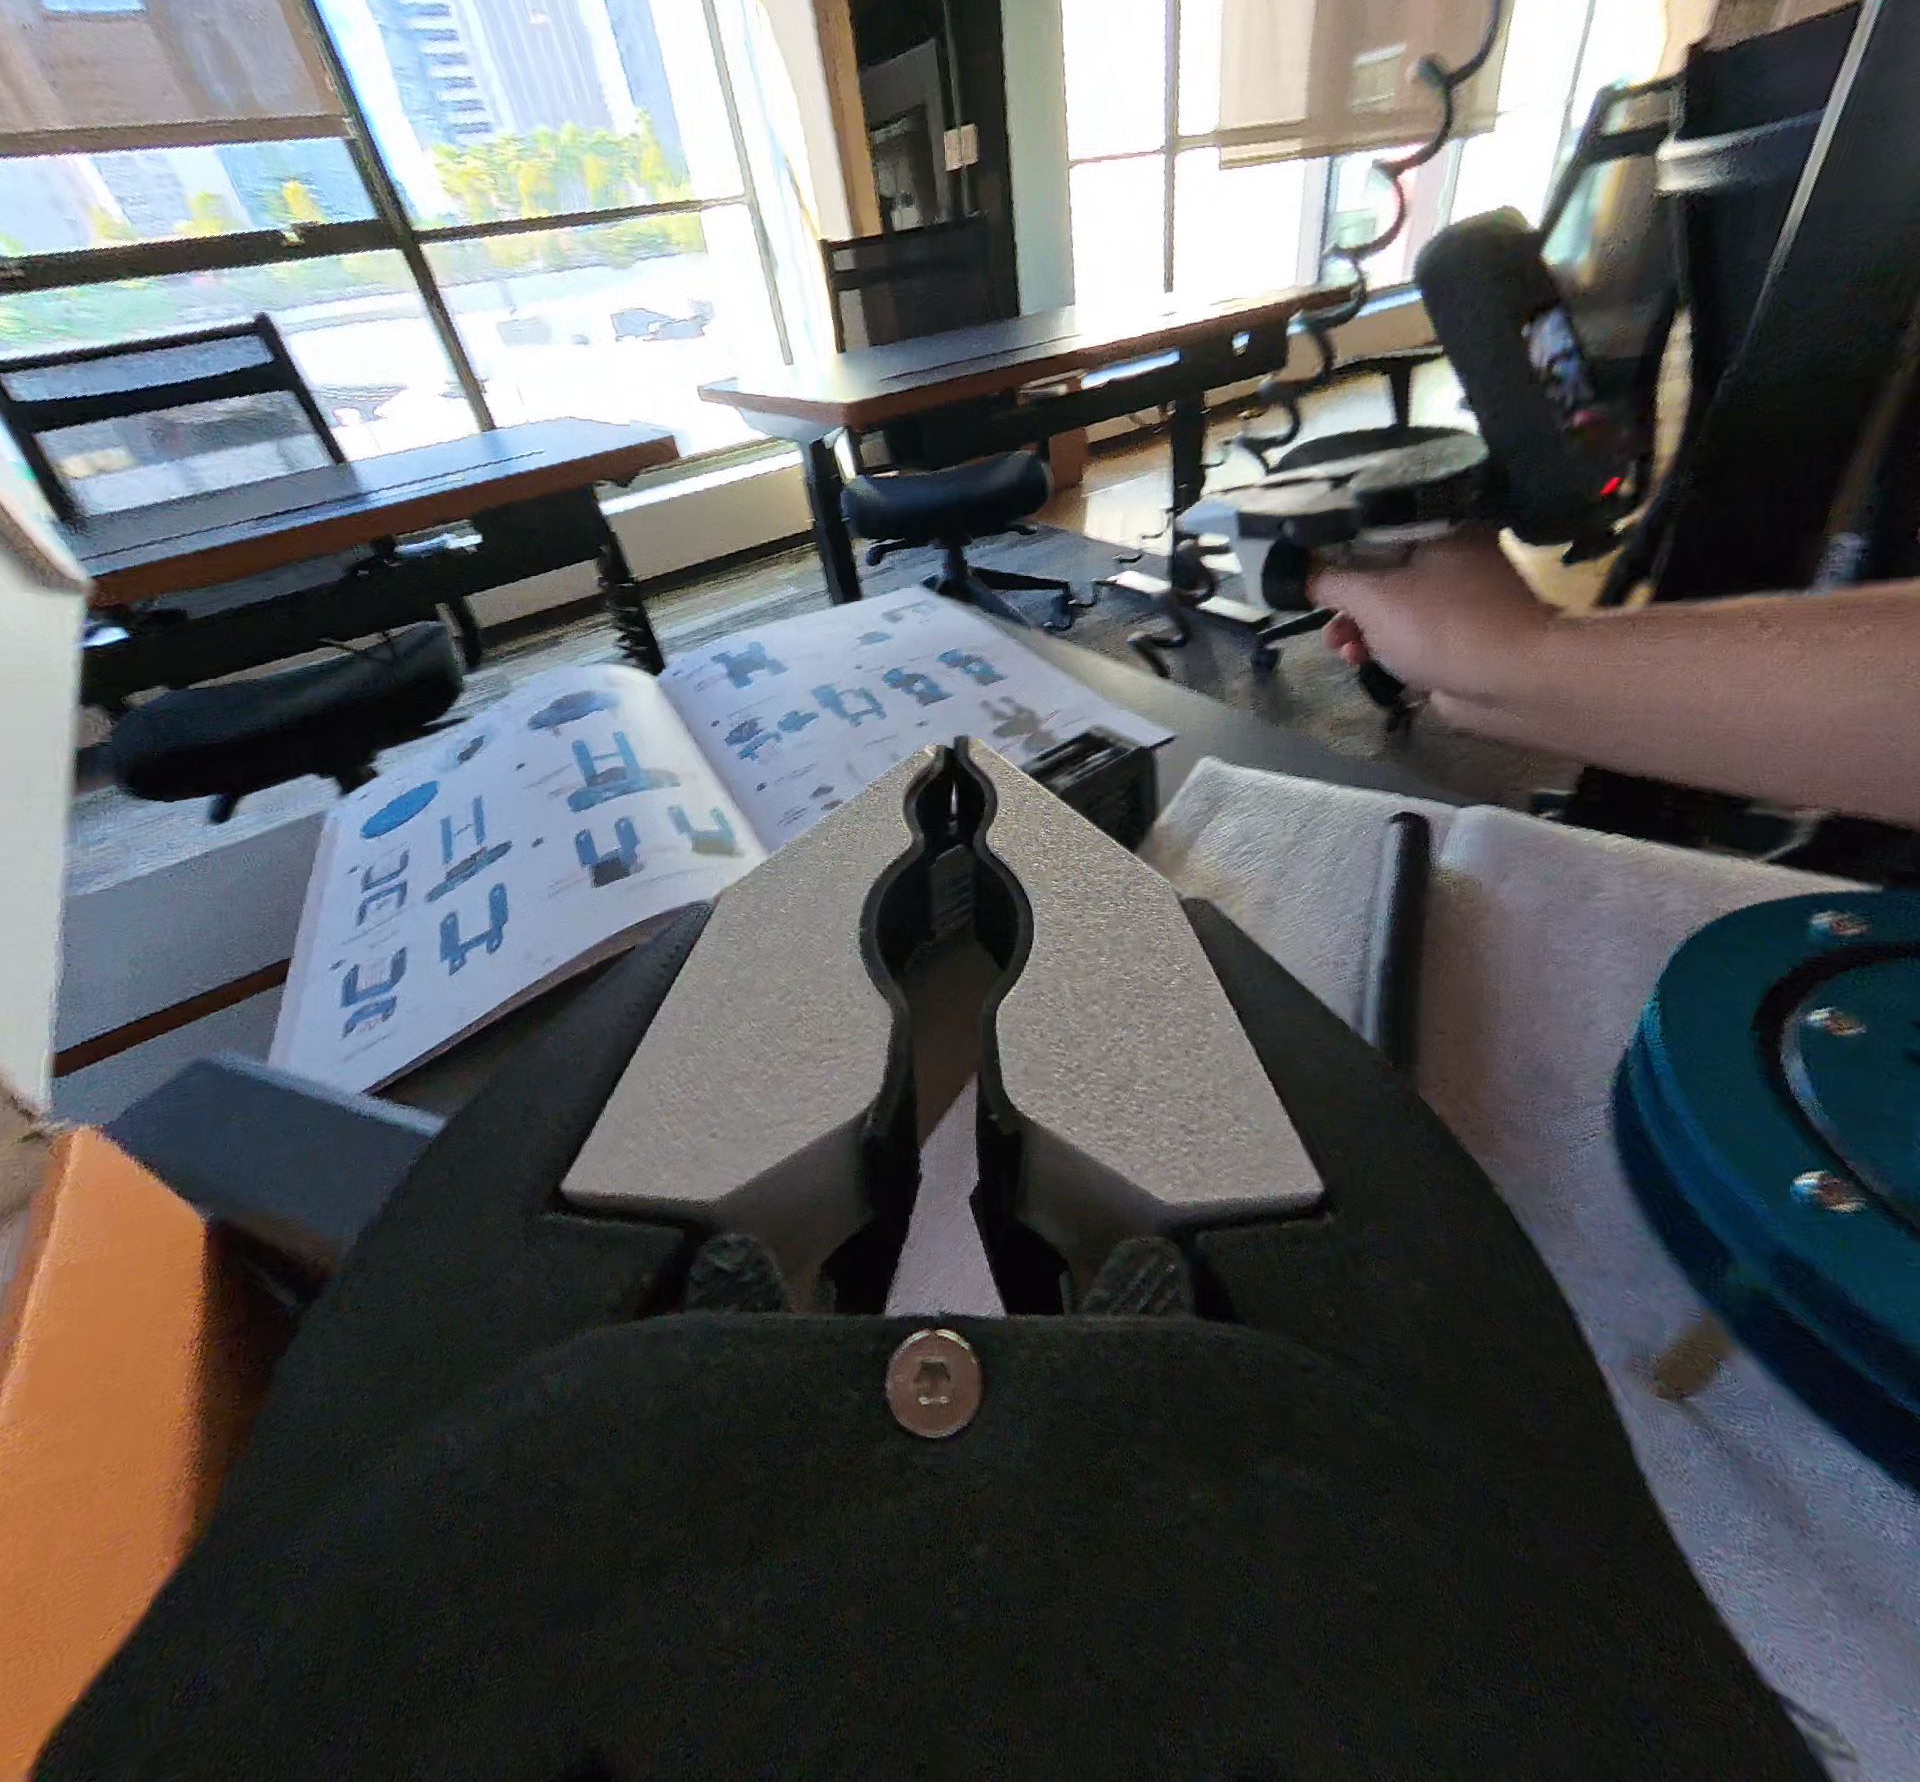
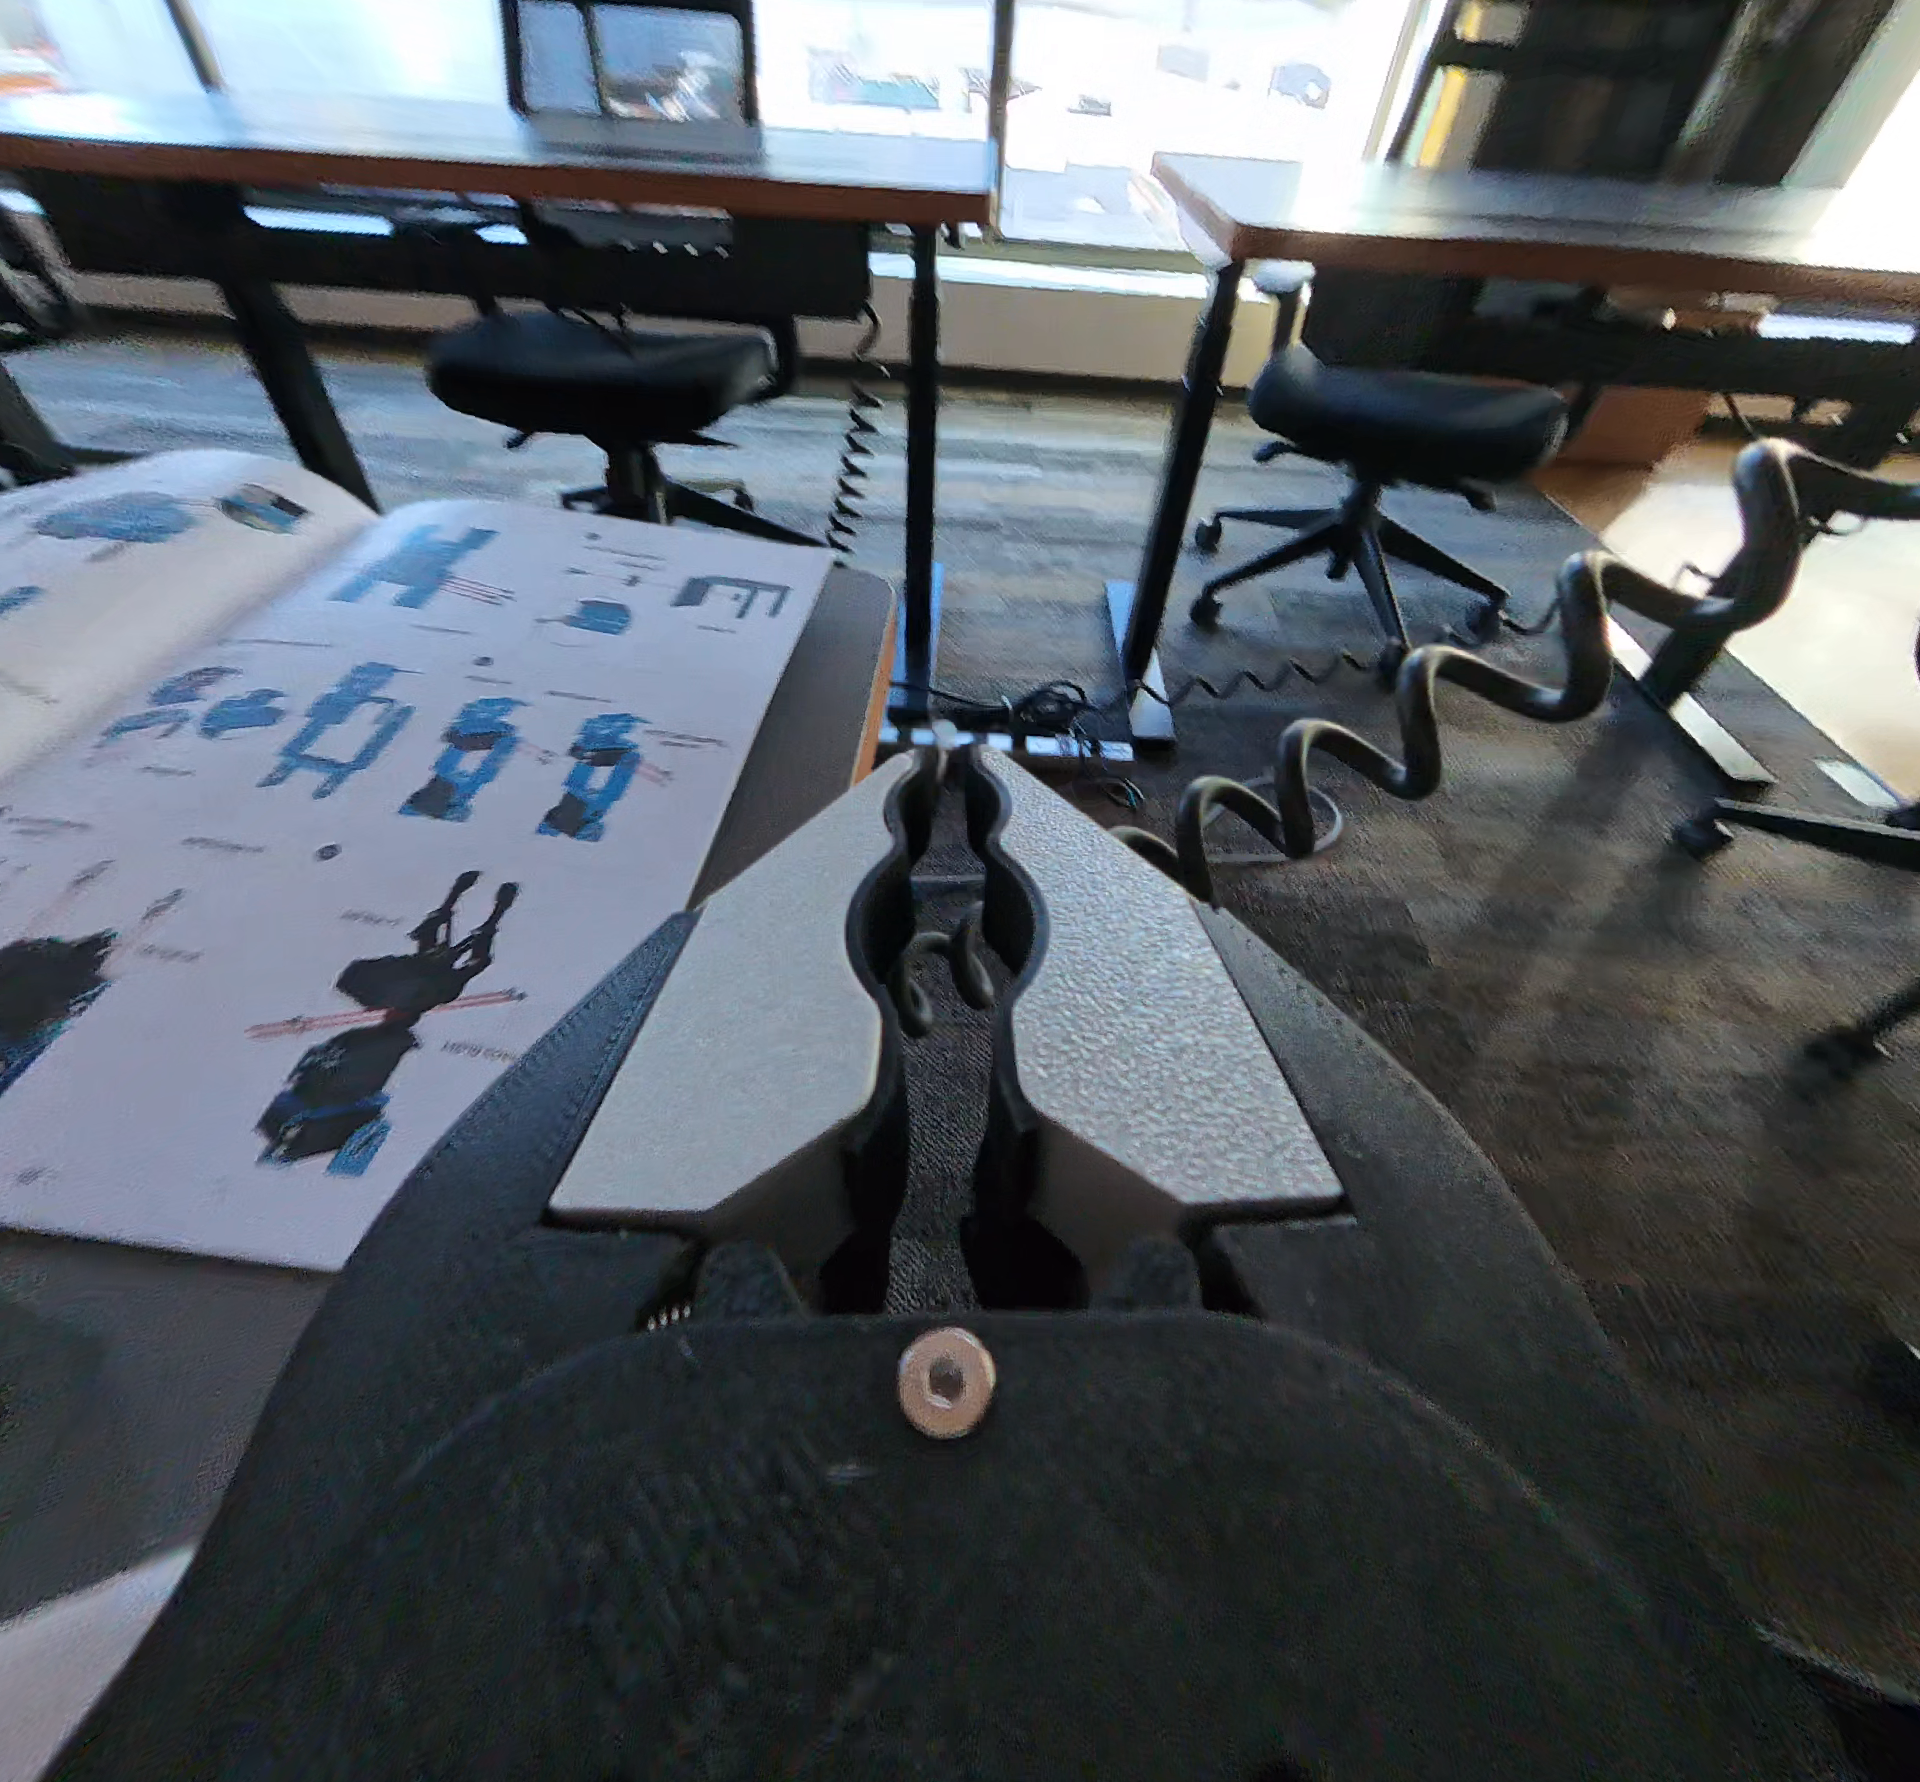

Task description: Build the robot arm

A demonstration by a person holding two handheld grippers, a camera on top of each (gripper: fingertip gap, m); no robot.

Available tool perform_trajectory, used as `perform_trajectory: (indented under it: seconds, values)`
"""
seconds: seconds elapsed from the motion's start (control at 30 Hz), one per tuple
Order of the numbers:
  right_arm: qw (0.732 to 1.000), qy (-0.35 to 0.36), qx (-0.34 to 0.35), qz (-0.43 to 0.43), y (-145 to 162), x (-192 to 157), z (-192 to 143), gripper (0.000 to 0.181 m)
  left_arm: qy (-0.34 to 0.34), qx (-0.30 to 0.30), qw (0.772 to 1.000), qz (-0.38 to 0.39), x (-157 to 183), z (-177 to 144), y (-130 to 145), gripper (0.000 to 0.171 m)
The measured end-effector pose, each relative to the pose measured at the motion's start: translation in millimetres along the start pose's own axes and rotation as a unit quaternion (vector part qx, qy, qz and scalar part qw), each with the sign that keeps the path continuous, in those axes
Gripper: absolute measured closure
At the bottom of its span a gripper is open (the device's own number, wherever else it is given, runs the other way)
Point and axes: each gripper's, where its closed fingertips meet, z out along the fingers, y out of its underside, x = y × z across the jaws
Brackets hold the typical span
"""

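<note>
My left gripper (image 1: 958, 750) is shut and empty, held above the table's near side and pointing toward an open booklet (image 1: 582, 828) with blue and black part diagrams. A small black ribbed block (image 1: 1101, 782) lies just beyond its tips. My right gripper (image 2: 943, 764) is shut and empty, held past the table's right edge over the carpet, with the booklet (image 2: 343, 797) to its left. In the left wrist view the right gripper (image 1: 1351, 511) shows at the far right, held by a hand (image 1: 1423, 631).
A white cloth (image 1: 1538, 984) with a black pen (image 1: 1387, 932) lies to the right, a teal round disc part (image 1: 1787, 1150) on it. An orange box (image 1: 94, 1400) stands at the left. Desks (image 2: 540, 163) and office chairs (image 2: 1392, 444) stand behind; a coiled cable (image 2: 1434, 724) hangs at the right. There is about 35 centimeters between the tips of the two grippers. The small black ribbed block (image 1: 1101, 782) is about 20 centimeters from both grippers' fingertips.
</note>
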Motion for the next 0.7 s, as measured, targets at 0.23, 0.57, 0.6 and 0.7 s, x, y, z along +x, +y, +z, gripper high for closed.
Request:
perform_trajectory:
  seconds: [0.23,0.57,0.6,0.7]
  values:
    - [0.99,0.075,-0.117,0.024,27,6,40,0.158,-0.034,-0.102,0.993,0.037,-6,-13,28,0.163]
    - [0.959,0.153,-0.209,0.116,92,28,66,0.144,-0.065,-0.22,0.973,0.021,-32,-59,93,0.133]
    - [0.952,0.165,-0.223,0.128,100,32,66,0.144,-0.069,-0.229,0.971,0.021,-36,-59,100,0.133]
    - [0.941,0.181,-0.242,0.154,110,39,66,0.152,-0.076,-0.254,0.964,0.009,-43,-61,117,0.128]
